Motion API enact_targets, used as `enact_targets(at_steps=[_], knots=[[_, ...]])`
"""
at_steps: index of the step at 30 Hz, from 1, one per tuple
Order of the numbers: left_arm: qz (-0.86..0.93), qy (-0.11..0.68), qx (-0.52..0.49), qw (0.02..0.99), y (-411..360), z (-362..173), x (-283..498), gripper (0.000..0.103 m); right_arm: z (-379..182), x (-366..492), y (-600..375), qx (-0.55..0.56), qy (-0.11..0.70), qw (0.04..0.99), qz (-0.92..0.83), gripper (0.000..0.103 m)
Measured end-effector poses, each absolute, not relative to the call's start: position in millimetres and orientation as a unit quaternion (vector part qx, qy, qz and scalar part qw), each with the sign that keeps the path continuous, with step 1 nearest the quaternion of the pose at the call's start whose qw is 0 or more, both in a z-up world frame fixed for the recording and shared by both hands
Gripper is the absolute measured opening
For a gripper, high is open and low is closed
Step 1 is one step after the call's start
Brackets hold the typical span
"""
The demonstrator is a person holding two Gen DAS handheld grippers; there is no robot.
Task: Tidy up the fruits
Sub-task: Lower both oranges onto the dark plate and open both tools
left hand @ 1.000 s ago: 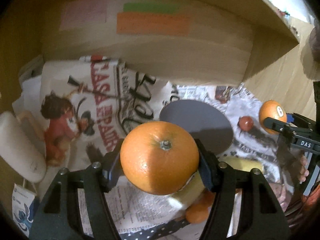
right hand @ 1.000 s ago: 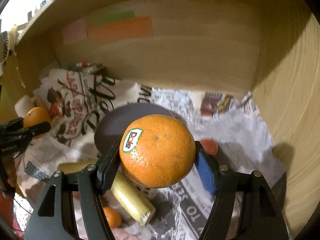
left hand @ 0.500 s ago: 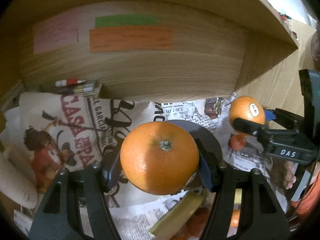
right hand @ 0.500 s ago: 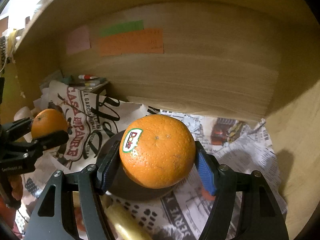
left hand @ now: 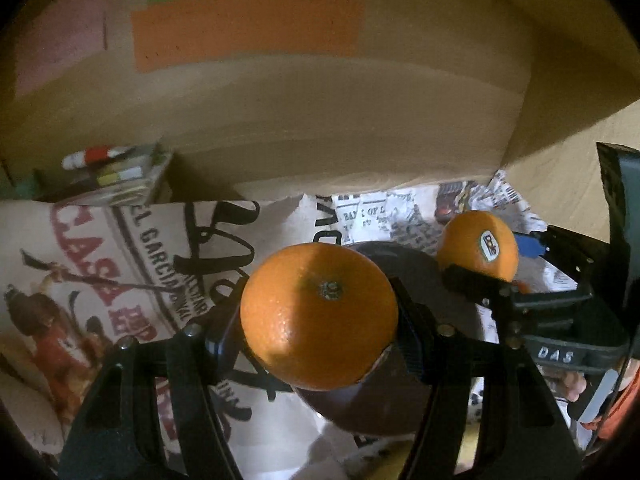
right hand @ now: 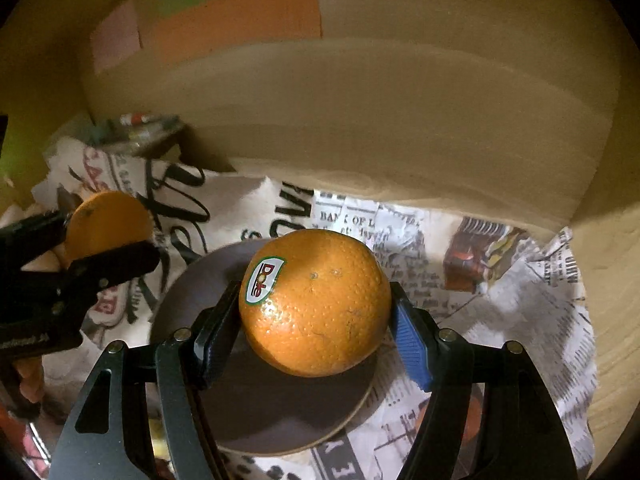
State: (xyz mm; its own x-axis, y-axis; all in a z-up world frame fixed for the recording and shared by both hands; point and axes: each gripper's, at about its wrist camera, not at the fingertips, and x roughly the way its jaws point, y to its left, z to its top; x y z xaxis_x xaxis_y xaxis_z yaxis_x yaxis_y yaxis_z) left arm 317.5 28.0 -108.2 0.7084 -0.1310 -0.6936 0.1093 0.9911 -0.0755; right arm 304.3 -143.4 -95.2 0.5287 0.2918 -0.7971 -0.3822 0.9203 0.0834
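My left gripper is shut on an orange with its stem end facing me, held above the left part of a dark round plate. My right gripper is shut on a second orange with a Dole sticker, held over the same plate. The right gripper and its orange show at the right of the left wrist view. The left gripper's orange shows at the left of the right wrist view.
Newspaper and a printed paper bag cover the floor of a wooden alcove. Coloured sticky notes hang on the back wall. A marker and small boxes sit at the back left. A small red-orange fruit lies right of the plate.
Both grippers have moved forward and lower toward the plate, each still holding its orange. The banana and small fruits near the front have mostly dropped out of view.
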Motion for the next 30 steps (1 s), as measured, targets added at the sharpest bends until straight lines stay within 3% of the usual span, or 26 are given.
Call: enact_targets(at_steps=[21, 25, 30], knots=[[-0.104, 0.479, -0.017, 0.871, 13.5, -167.8, 387.0, 0.066, -151.1, 331.9, -130.1, -0.093, 0.504, 0.836, 0.197, 0.067], [-0.105, 0.462, -0.008, 0.881, 11.6, -162.2, 382.7, 0.079, -152.5, 331.1, -129.6, -0.09, 0.508, 0.833, 0.201, 0.068], [-0.101, 0.442, 0.002, 0.891, 11.0, -144.7, 371.6, 0.081, -144.5, 327.0, -128.5, -0.09, 0.497, 0.839, 0.204, 0.075]])
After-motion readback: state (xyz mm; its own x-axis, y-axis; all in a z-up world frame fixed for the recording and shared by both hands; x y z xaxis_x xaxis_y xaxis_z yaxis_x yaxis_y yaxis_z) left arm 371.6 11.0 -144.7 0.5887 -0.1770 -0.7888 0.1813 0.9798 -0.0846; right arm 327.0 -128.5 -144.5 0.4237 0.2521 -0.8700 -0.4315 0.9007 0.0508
